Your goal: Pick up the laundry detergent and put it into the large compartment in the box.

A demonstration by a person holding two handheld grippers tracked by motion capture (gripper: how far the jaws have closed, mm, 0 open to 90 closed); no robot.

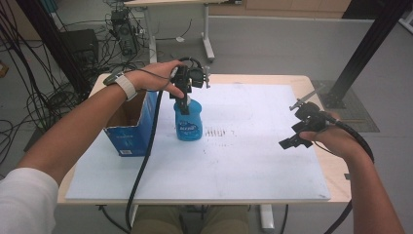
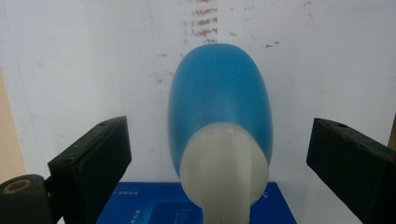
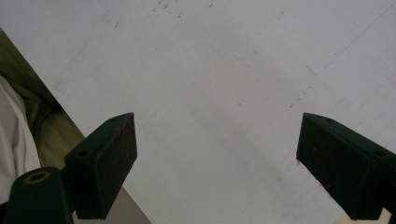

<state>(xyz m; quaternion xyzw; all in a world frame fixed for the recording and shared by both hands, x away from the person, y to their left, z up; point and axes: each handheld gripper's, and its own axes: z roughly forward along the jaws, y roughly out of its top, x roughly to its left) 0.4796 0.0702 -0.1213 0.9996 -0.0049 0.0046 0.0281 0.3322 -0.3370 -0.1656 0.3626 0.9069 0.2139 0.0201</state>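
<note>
White board [image 1: 253, 161] covers most of the wooden table [image 1: 336, 180] and carries everything in play, with a patch of small dark marks [image 1: 219, 131] near its middle. At its left edge stands an open blue cardboard box [image 1: 131, 131], its top flaps up. Just beside the box, on its right, a blue plastic bottle [image 1: 188, 122] stands upright on the board, its label facing the person; whether box and bottle touch cannot be told. The left gripper [image 1: 184, 100] hangs straight above that bottle, pointing down, the person's left hand [image 1: 158, 77] wrapped around its body and a black cable trailing toward the table's near edge. In the left gripper view the 2 black jaws stand wide apart on either side of the bottle's white neck [image 2: 224, 172], neither one touching it, with the blue body [image 2: 219, 98] below. The right gripper [image 1: 294, 141] is held low over the board's right side, well apart from the bottle; in the right gripper view its 2 jaws are spread wide over bare board [image 3: 210, 93].
</note>
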